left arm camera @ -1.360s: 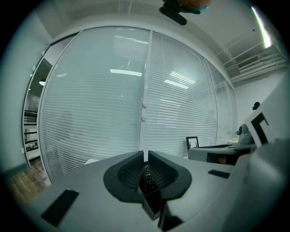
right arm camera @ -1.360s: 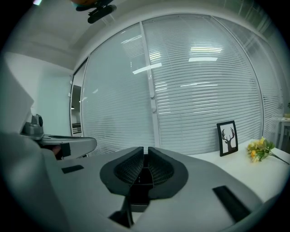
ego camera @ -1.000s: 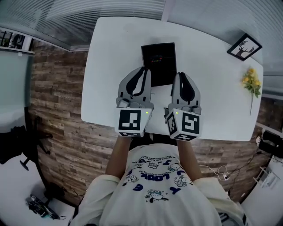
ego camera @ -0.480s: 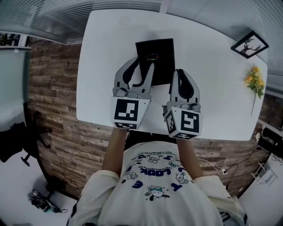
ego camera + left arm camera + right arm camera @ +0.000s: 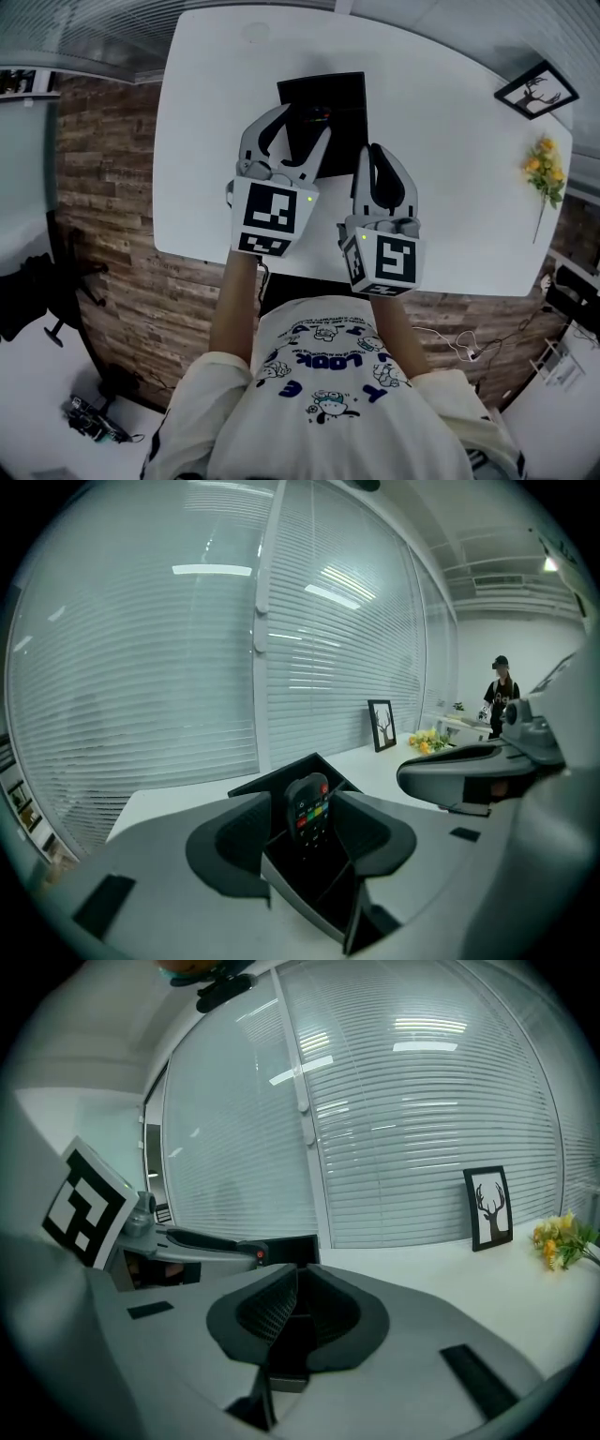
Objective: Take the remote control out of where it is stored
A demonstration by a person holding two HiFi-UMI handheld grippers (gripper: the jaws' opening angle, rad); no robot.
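A black remote control [image 5: 307, 808] with coloured buttons stands upright in a compartment of a black storage box [image 5: 323, 94] at the back of the white table [image 5: 450, 150]. My left gripper [image 5: 302, 127] reaches over the box's near side. In the left gripper view its jaws are opening, one on each side of the remote, and the pads [image 5: 236, 841] do not touch it. My right gripper [image 5: 372, 157] hovers just right of the box's near corner, and its jaws are shut with nothing between them [image 5: 295, 1283].
A framed deer picture [image 5: 534, 89] lies at the table's far right corner, with yellow flowers [image 5: 542, 173] beside it. Window blinds [image 5: 422, 1101] run behind the table. A person [image 5: 502, 691] stands far off. The table's near edge is at my body.
My left gripper has moved forward over the box and its jaws have spread from shut to wide. The right gripper has stayed nearly where it was.
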